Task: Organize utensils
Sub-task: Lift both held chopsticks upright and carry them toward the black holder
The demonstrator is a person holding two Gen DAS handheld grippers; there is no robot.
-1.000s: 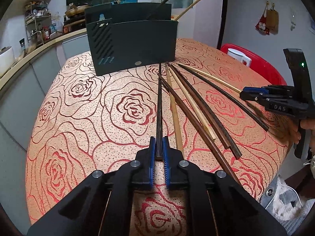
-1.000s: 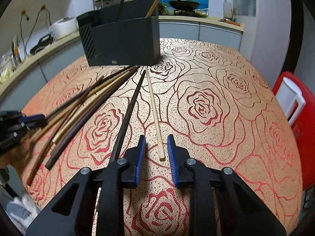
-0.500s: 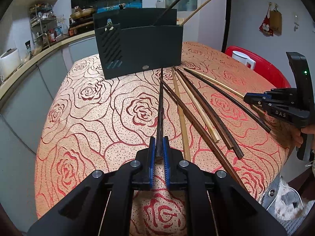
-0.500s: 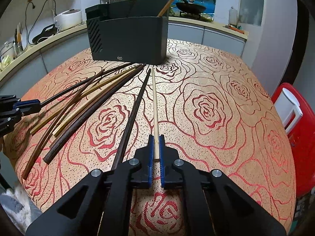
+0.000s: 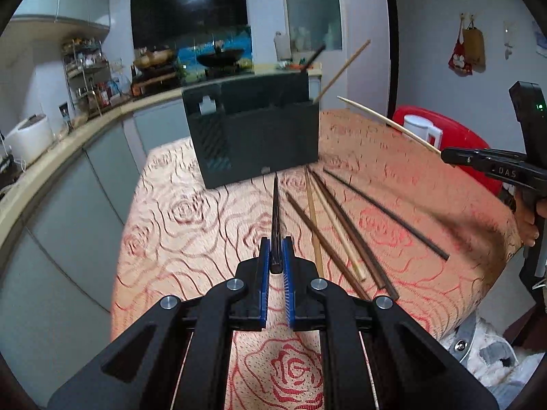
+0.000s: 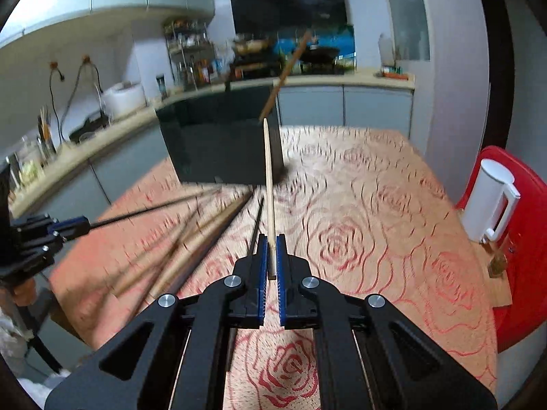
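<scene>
My left gripper is shut on a dark chopstick and holds it above the table, tip toward the black utensil holder. My right gripper is shut on a pale bamboo chopstick, lifted, tip near the holder. The right gripper also shows in the left wrist view with the pale chopstick. The left gripper shows in the right wrist view with the dark chopstick. Several chopsticks lie on the rose-patterned tablecloth. Two chopsticks stand in the holder.
A red chair with a white jug stands at the table's right side. A kitchen counter curves along the left and back. The table edge is near on the right in the left wrist view.
Both grippers have lifted their chopsticks off the table and pulled back and up. The right gripper shut on the pale chopstick about half a second ago.
</scene>
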